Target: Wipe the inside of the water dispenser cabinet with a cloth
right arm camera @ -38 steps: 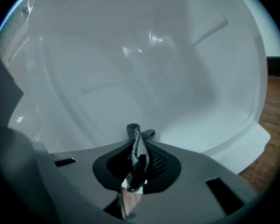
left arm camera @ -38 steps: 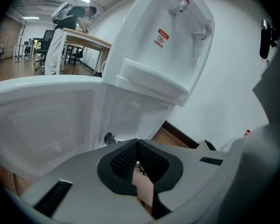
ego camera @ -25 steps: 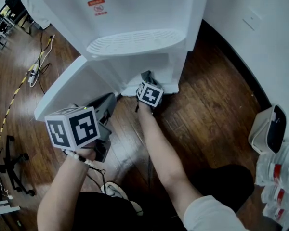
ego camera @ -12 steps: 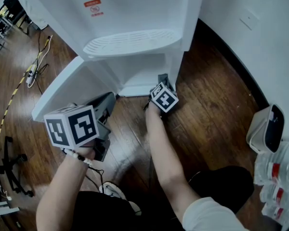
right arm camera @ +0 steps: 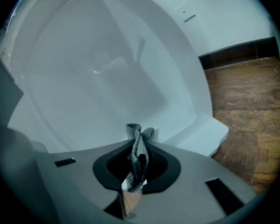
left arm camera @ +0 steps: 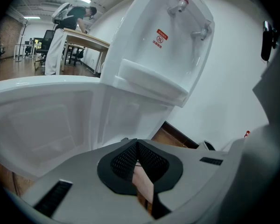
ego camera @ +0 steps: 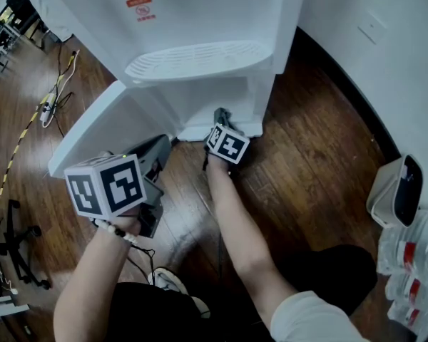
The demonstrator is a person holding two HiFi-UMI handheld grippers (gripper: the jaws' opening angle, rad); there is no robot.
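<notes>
Cloth (right arm camera: 139, 157), we note, is pinched in the right gripper (right arm camera: 138, 141) facing the open cabinet (right arm camera: 107, 69); the left gripper (left arm camera: 136, 146) is empty, its jaws pressed together.

You have a white bin (ego camera: 394, 194) on the wood floor (ego camera: 307, 155); red-labelled packs (ego camera: 412, 276) lie just beside it, and a power strip (ego camera: 48, 107) lies well apart from it.

Closed hand-held gripper (left arm camera: 137, 148) before water dispenser (left arm camera: 172, 45)
</notes>
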